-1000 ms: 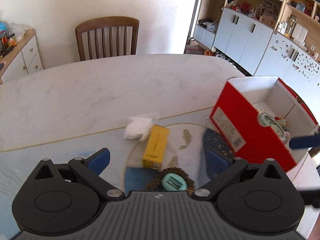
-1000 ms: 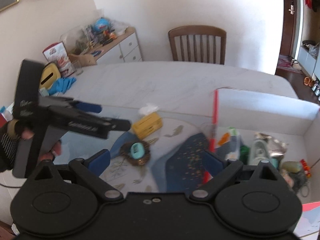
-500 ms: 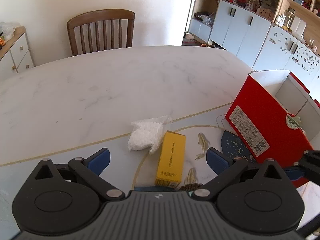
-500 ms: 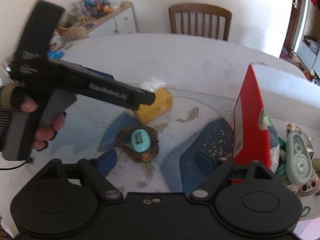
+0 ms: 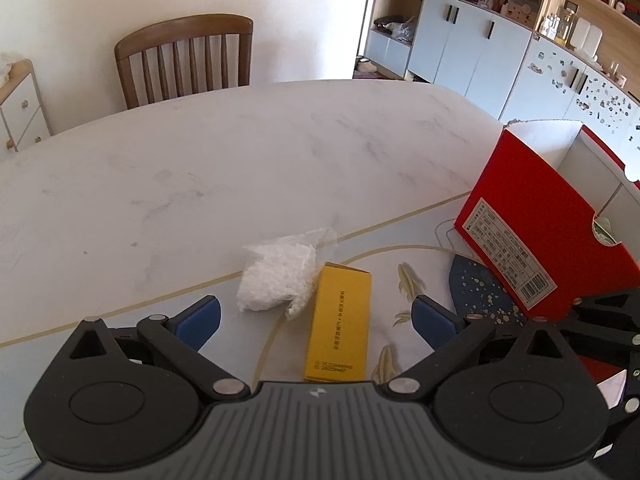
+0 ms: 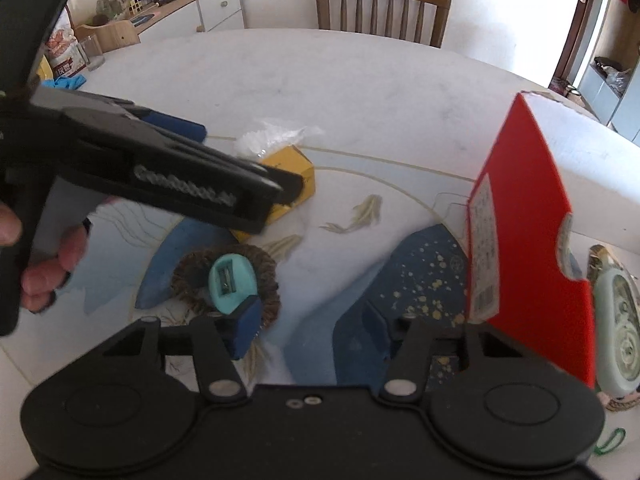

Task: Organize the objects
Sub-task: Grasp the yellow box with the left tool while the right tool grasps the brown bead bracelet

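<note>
Right gripper (image 6: pixel 310 330), jaws closing on nothing, beside the teal oval sharpener (image 6: pixel 232 283); left gripper (image 5: pixel 316 316) open. Closing off-centre could knock it away.

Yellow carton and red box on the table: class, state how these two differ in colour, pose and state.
The yellow carton is small and slim; the red box is far bigger. The yellow carton lies flat and closed; the red box stands open-topped with items inside. Both are printed cardboard resting on the table.
</note>
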The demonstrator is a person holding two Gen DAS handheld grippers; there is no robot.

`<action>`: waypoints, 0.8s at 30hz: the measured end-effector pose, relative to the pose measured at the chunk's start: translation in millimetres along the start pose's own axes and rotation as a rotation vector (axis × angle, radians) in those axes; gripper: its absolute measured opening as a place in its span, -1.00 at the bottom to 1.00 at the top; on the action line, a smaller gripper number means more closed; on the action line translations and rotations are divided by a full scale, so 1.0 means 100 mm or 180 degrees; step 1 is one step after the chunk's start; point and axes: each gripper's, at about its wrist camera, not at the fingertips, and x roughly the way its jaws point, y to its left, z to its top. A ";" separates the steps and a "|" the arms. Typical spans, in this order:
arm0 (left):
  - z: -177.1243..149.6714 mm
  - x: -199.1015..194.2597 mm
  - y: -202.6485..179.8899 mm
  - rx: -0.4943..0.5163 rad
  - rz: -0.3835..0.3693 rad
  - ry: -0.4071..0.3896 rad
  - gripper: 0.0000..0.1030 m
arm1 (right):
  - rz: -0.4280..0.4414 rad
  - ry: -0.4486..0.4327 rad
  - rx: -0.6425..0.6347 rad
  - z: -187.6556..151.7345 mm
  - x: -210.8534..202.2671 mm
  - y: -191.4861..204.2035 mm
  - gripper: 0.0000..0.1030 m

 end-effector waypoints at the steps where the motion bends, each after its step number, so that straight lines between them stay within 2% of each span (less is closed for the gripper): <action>1: 0.00 0.01 -0.01 0.0004 -0.0012 -0.0003 0.98 | -0.0004 0.0003 -0.0029 0.01 0.01 0.02 0.01; 3: -0.01 0.03 -0.02 0.0021 -0.0022 -0.0008 0.91 | 0.0001 -0.0002 -0.0061 0.03 0.04 0.05 -0.05; 5: -0.01 0.05 -0.04 0.0037 -0.0039 0.0007 0.72 | 0.0020 0.0009 -0.0068 0.04 0.06 0.06 -0.13; 7: -0.02 0.07 -0.05 0.0055 -0.0058 0.0031 0.62 | 0.0030 0.0022 -0.0086 0.05 0.09 0.07 -0.21; 10: -0.05 0.10 -0.08 0.0109 -0.0049 0.0047 0.46 | 0.0053 0.0049 -0.0120 0.04 0.14 0.11 -0.26; 16: -0.09 0.13 -0.11 0.0171 0.0024 0.0084 0.07 | -0.0027 -0.0015 -0.0316 0.00 0.13 0.23 -0.44; 22: -0.14 0.15 -0.18 0.0252 0.0133 0.0120 -0.17 | -0.0065 -0.0045 -0.0390 -0.03 0.12 0.33 -0.65; 24: -0.15 0.13 -0.18 0.0185 0.0090 0.0124 -0.20 | -0.0053 -0.0044 -0.0374 -0.03 0.12 0.34 -0.69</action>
